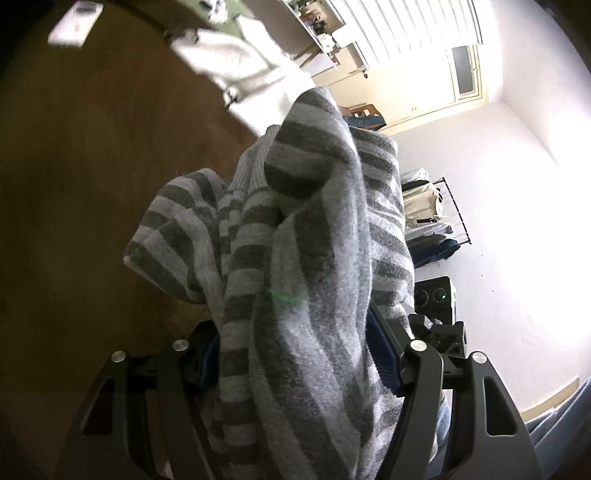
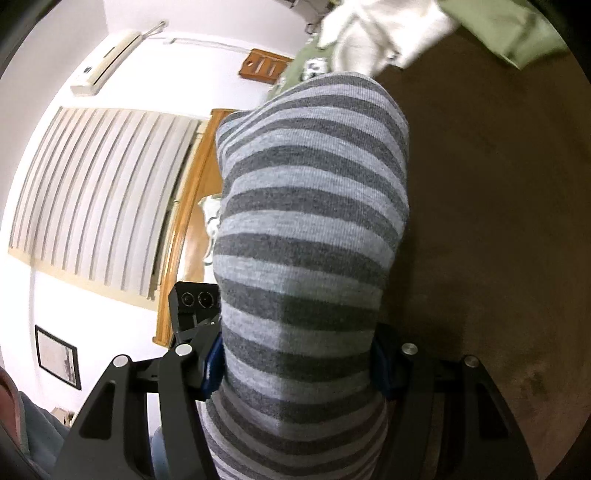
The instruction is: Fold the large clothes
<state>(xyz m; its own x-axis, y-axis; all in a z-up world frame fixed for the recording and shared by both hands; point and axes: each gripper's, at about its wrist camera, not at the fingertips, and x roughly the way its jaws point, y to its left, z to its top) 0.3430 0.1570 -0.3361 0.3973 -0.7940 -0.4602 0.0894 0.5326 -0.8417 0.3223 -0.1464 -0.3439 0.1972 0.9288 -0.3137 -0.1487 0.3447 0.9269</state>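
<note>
A grey striped sweater (image 1: 295,240) hangs bunched between my left gripper's (image 1: 295,354) blue pads and drapes over them, above the brown surface. The left gripper is shut on it. In the right wrist view the same striped sweater (image 2: 314,221) is stretched smooth and runs up from my right gripper (image 2: 299,362), which is shut on it. Both sets of fingertips are hidden by the cloth.
A white garment (image 1: 240,70) and a green one (image 2: 509,26) lie on the brown surface (image 1: 92,184) beyond the sweater. A white remote (image 1: 74,22) lies at its far edge. A clothes rack (image 1: 436,218) stands by the white wall. Blinds (image 2: 99,192) cover a window.
</note>
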